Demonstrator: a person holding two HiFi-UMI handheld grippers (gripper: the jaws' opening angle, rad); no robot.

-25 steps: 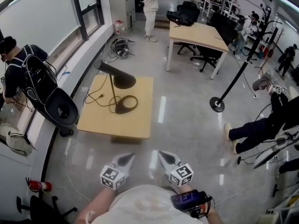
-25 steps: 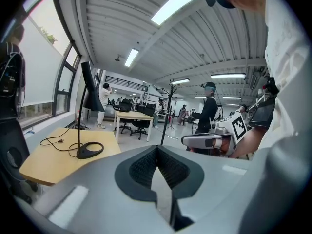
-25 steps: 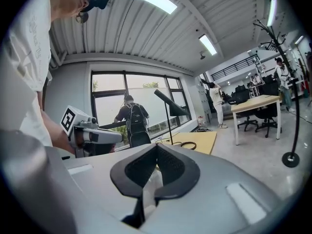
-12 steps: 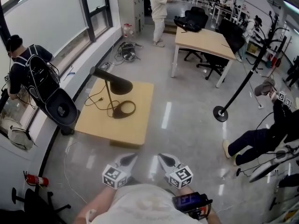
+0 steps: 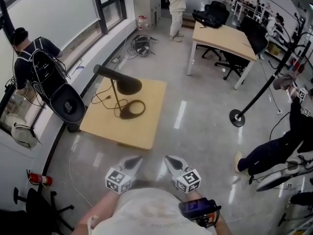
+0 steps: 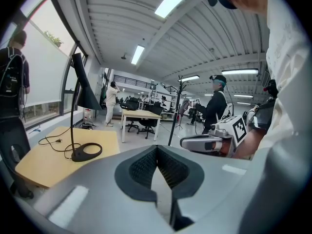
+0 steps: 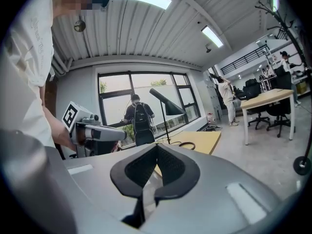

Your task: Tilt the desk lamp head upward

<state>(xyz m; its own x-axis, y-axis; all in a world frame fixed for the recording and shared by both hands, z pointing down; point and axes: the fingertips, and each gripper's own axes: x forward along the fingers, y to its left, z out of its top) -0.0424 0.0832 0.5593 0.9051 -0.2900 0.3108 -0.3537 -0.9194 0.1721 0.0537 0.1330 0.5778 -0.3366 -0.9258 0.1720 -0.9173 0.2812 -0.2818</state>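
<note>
A black desk lamp [image 5: 128, 86] with a ring base [image 5: 131, 109] stands on a low wooden table [image 5: 142, 131] ahead of me, its cone head drooping to the right. My left gripper [image 5: 133, 163] and right gripper [image 5: 171, 161] are side by side near my body, short of the table's near edge, both shut and empty. In the left gripper view the lamp [image 6: 84, 89] rises at left beyond the left gripper [image 6: 157, 150], and the right gripper [image 6: 200, 143] shows beside it. The right gripper view shows the lamp [image 7: 168, 104] far past the right gripper [image 7: 157, 149].
A person with a backpack [image 5: 36, 62] stands by the window beside a round black chair [image 5: 68, 106]. A fire extinguisher [image 5: 36, 178] lies at lower left. A coat stand base [image 5: 238, 117], a seated person's legs [image 5: 269, 155] and a larger desk [image 5: 225, 35] are to the right.
The whole scene has shifted as I walk toward the table; both grippers have come slightly forward together and stay shut. The lamp stands as before.
</note>
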